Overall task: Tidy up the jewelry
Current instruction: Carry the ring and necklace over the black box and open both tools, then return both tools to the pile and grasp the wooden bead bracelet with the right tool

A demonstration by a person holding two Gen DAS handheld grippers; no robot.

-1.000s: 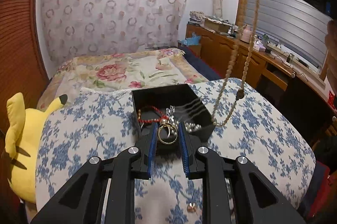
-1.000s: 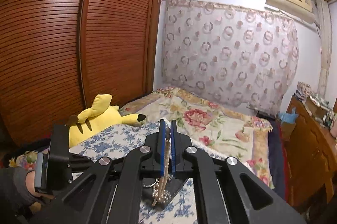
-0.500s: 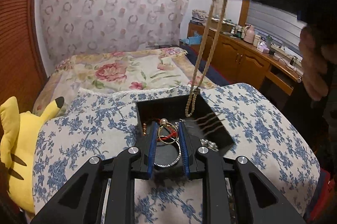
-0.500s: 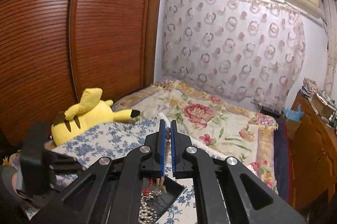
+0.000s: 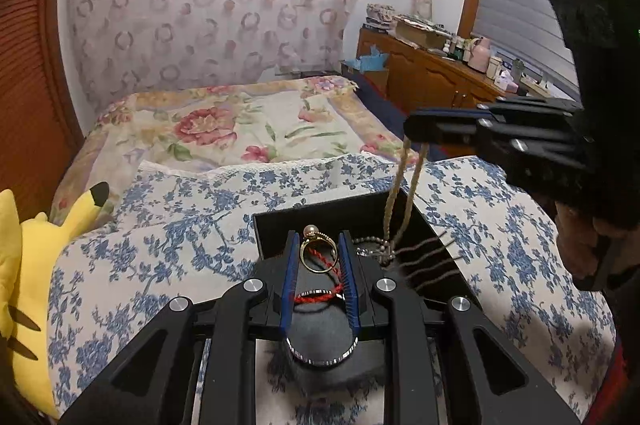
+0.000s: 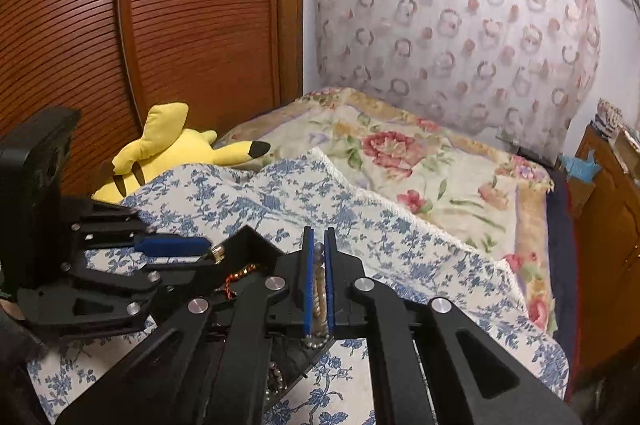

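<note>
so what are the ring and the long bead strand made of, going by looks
Ring: looks like polished gold-toned metal, a thin shiny yellow band, topped with a pale round bead, possibly a pearl. Bead strand: small matte tan beads with no shine, maybe wood or seed; too small to be sure.

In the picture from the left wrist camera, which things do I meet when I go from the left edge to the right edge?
Yellow plush toy → gold ring with a pearl held in the left claw → hanging bead necklace → right claw → person's hand.
</note>
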